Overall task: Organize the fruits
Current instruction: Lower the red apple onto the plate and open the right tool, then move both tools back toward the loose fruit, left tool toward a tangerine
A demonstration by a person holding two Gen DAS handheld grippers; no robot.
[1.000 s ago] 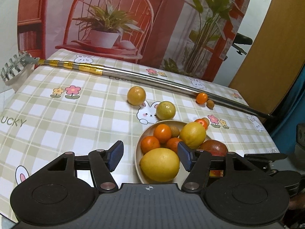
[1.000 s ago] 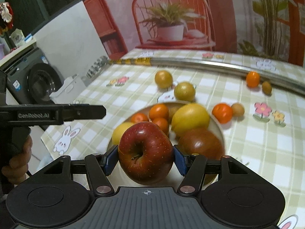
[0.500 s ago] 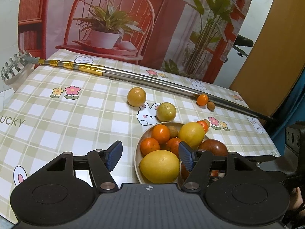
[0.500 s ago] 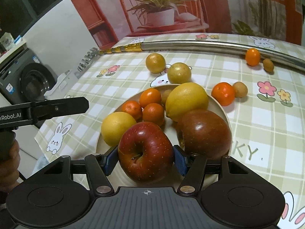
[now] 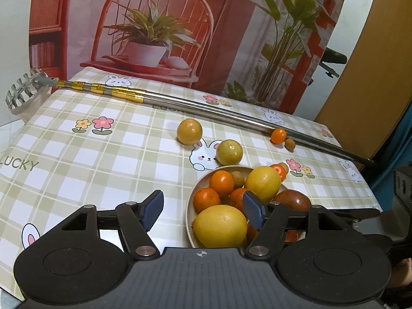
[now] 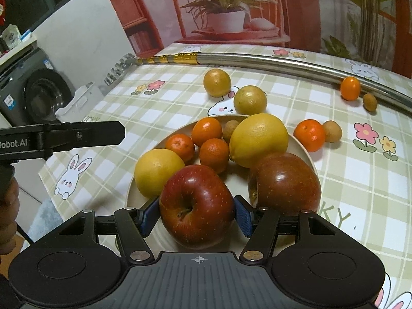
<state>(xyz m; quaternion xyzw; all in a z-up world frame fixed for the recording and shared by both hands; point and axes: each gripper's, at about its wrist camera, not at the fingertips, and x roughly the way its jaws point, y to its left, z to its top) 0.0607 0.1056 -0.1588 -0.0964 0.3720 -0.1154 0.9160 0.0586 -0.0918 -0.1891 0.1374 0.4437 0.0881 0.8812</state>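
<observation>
We hold the dark red, shiny apple [image 6: 197,206] between the blue pads of our right gripper [image 6: 196,212], stem hollow turned toward the camera. The pads press on both flanks of the fruit, so it is clamped and not merely framed. It hangs low over the near part of the round beige plate [image 6: 307,152], in the one bare patch left, which we judge to be the reason for bringing it in here: the far half is already crowded.

On that plate lie a second dark red apple [image 6: 284,180] just beside ours, a large yellow lemon [image 6: 258,139] behind it, another yellow citrus [image 6: 158,171] at the left rim, three small orange mandarins [image 6: 206,131] and a little brown round fruit. Whether our apple already rests on the plate we cannot tell.

Our left gripper [image 5: 203,209] carries nothing. Its jaws are opening, with only the tablecloth and the plate's edge seen between them. It waits at the plate's side, probably so as to leave the right one room.

Still loose on the green-checked tablecloth [image 5: 77,159] are two yellow-green round fruits [image 5: 189,131], an orange mandarin with a brown fruit beside the plate, and a small orange fruit [image 5: 278,136] with a brown one against the long metal pole [image 5: 206,108]. These look like the remaining work.
</observation>
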